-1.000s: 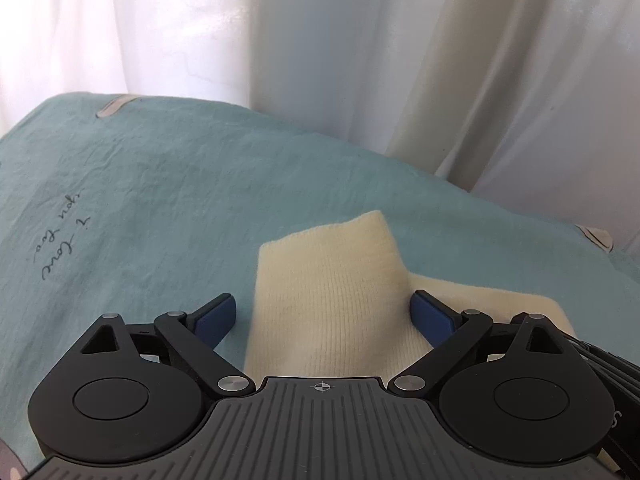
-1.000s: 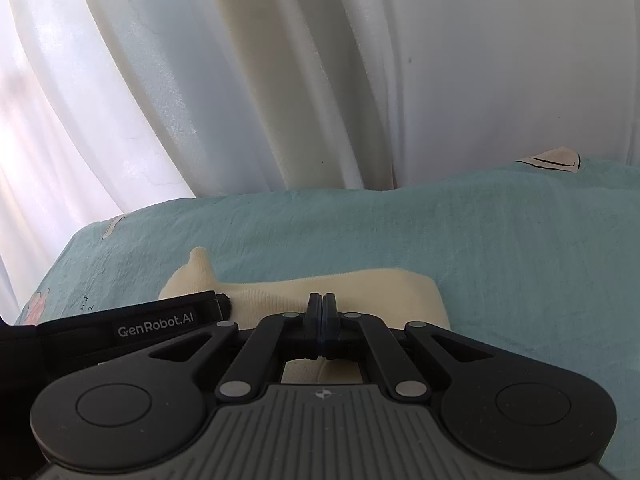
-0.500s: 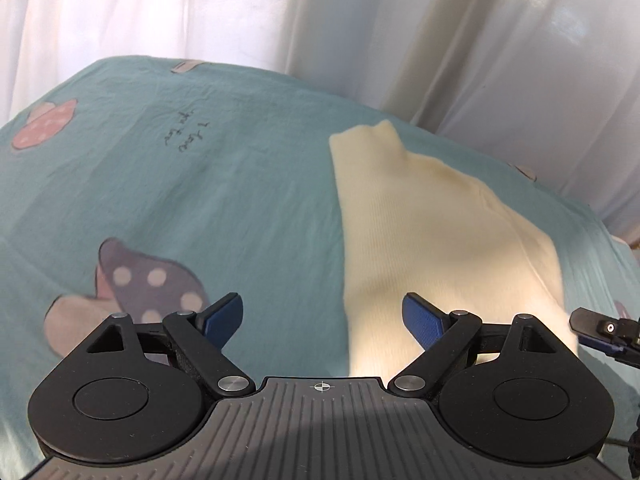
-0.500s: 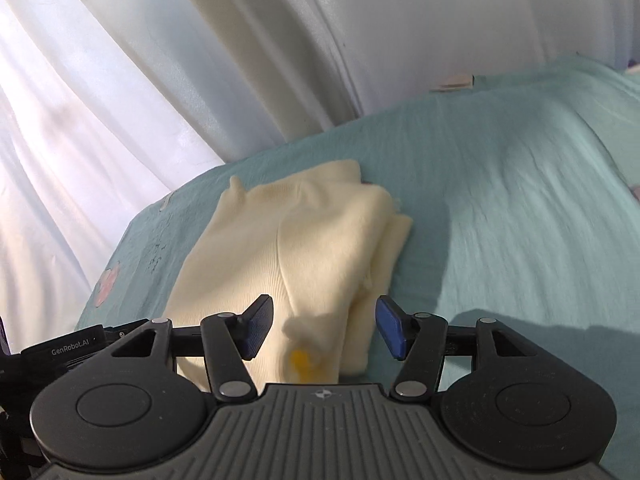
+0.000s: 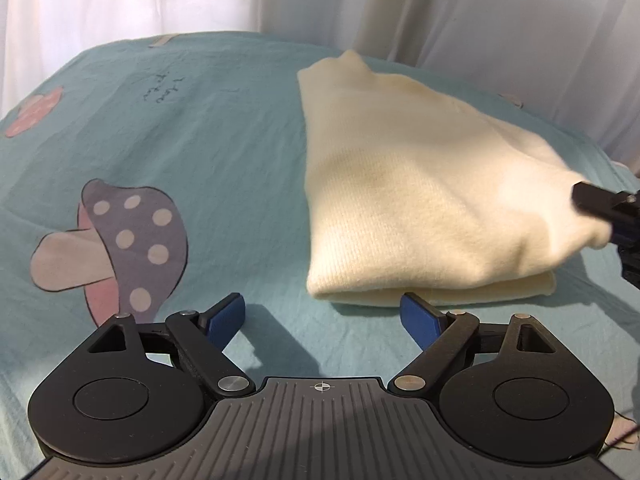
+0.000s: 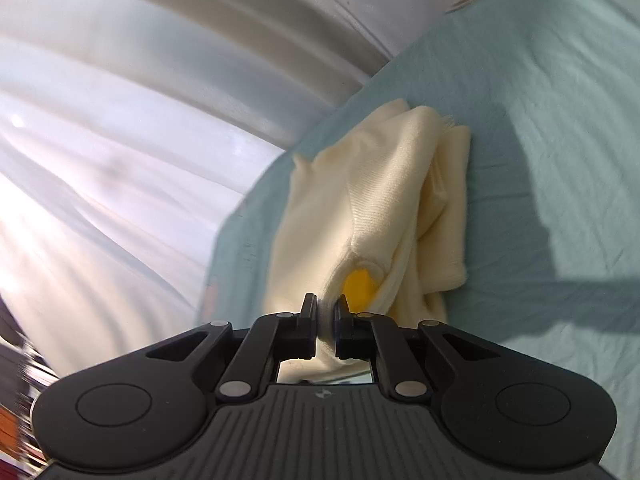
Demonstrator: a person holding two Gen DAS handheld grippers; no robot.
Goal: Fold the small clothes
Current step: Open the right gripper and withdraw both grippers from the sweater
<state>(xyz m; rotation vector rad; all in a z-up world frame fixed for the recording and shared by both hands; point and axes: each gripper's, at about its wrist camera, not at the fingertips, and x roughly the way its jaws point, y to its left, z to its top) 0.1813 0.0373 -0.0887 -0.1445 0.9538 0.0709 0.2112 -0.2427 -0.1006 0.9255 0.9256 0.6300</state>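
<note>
The right gripper (image 6: 326,320), open half a second ago, now pinches an edge of the cream knit garment (image 6: 372,200). The left gripper (image 5: 323,320) has backed off; the garment's fold now lies just beyond its closing, empty jaws.

My right gripper (image 6: 326,314) is pinching the near edge of the cream knit garment (image 6: 376,200), pads clamped on the fabric beside a yellow patch (image 6: 358,284). The garment is lying folded on the teal sheet (image 6: 560,128), white curtains (image 6: 140,100) hanging far left.

Bright curtain backlight (image 6: 120,160), fisheye warp, blurred edges
</note>
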